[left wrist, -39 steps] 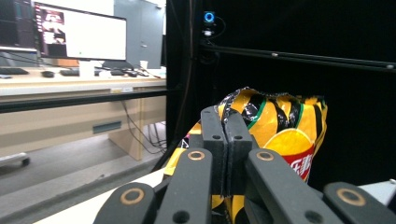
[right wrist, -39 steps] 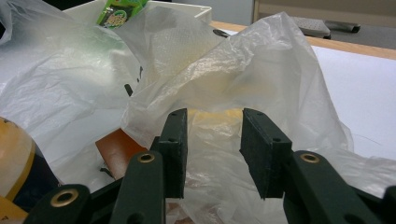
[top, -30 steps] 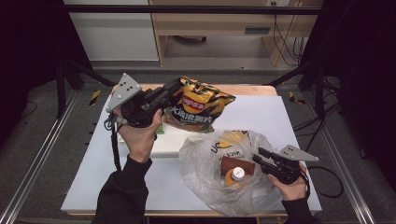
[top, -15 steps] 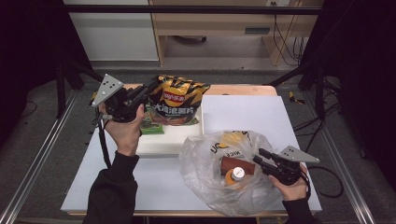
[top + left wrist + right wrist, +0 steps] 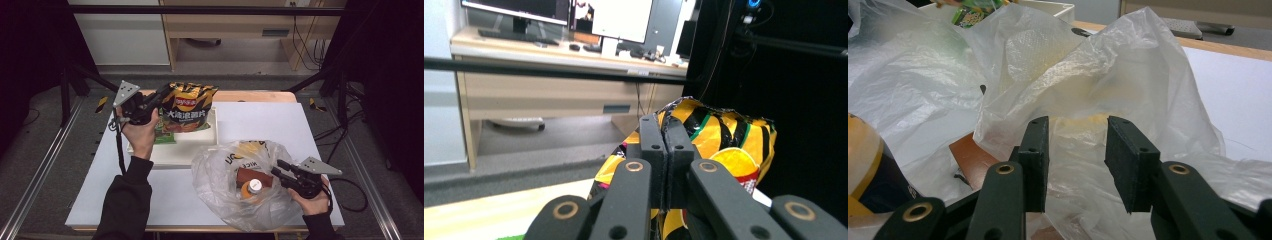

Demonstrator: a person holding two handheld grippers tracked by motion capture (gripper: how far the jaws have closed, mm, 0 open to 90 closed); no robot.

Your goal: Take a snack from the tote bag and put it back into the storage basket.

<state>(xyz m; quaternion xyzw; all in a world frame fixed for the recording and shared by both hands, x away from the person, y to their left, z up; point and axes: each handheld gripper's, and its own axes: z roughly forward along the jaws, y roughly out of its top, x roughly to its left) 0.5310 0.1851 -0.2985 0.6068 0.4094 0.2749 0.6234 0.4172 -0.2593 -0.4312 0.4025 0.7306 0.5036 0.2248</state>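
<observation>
I am holding the chip bag [image 5: 187, 107] in my left gripper [image 5: 161, 97], jaws clamped tight on the bag's crimped edge; in the left gripper view the two pads [image 5: 655, 150] are pressing together with the yellow-and-black foil [image 5: 724, 145] caught between them. Compared with a second ago, I am carrying the bag lower and further toward the left of the high view: it was hanging over the middle of the table's far edge, and now it is hovering over the white tray [image 5: 197, 145], above the green packet [image 5: 165, 137] lying there. My right gripper [image 5: 279, 170] is staying where it was, at the mouth of the clear plastic bag [image 5: 225, 175]. Its jaws are standing partly apart with a fold of the plastic [image 5: 1073, 135] between them; I cannot tell whether the pads are pinching it. Inside the bag, the orange bottle [image 5: 252, 189] and brown packet [image 5: 252, 176] are lying as before.
</observation>
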